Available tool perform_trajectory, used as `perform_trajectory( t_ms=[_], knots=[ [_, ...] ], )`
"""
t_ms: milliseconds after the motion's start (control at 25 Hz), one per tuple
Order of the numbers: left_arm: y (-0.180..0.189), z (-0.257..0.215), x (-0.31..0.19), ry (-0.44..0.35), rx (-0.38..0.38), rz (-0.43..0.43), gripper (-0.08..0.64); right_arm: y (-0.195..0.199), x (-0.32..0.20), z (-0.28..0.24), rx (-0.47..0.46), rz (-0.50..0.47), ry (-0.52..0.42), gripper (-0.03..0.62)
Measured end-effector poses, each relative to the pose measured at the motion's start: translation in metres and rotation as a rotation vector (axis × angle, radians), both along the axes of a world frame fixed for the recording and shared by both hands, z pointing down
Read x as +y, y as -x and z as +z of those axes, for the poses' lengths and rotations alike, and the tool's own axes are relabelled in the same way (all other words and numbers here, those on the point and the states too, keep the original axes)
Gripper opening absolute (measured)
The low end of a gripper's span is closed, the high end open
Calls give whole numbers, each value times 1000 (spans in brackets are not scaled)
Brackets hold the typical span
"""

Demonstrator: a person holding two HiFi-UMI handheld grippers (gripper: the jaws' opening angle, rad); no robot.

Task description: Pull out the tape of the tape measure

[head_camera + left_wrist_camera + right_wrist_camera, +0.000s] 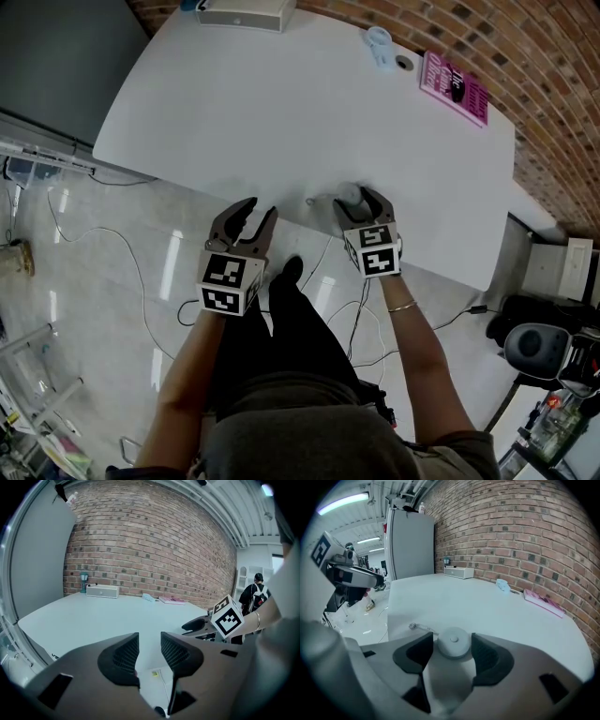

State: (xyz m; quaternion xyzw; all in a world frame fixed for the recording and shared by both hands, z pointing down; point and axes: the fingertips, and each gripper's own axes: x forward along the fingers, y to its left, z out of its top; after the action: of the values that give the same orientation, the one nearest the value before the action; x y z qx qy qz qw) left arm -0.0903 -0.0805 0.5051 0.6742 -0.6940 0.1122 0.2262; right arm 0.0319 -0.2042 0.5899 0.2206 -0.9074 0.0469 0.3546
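Right now the tape measure [453,642] lies flat on the white bench [281,112], close to the edge nearest you, and everything else is best placed from it. Your right hand-held gripper [452,645] is spread wide with the round case between its two jaws. The pads stand just beside the case on either side, but I see no sign that they are pressing on it. Your left hand-held gripper [149,641] is also parted with nothing in it. It hangs to the left of the tape measure, off the bench edge and over the floor. The pink book [455,89] lies well apart from the tape measure, at the far side of the bench.

Judging by its look, the case is a small, smooth plastic disc: light, rigid, and likely to slip or spin if you pinch it near the rim. Take it across its widest part so the pads sit square on the curved wall, and hold it firmly, since a retracting spring will probably pull back against you.

A short length of tape already pokes out to the left of the tape measure and ends in a small pull tab [413,626]. That tab is where your left hand-held gripper should take hold. The tape itself is thin and floppy, so grip the tab and not the ribbon, then draw straight away from the case.
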Motion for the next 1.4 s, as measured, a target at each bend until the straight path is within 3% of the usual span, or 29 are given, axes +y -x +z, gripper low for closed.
perform_trajectory(
  t_ms=[120, 640, 1400],
  knots=[
    [1, 1, 0, 2, -2, 0, 155, 3, 4, 0, 7, -19, -10, 222],
    [7, 3, 3, 9, -6, 8, 147, 3, 8, -4, 35, -22, -31, 216],
    [7, -15, -24, -62, 33, 112, 143, 17, 7, -83, -34, -25, -249, 216]
  ],
)
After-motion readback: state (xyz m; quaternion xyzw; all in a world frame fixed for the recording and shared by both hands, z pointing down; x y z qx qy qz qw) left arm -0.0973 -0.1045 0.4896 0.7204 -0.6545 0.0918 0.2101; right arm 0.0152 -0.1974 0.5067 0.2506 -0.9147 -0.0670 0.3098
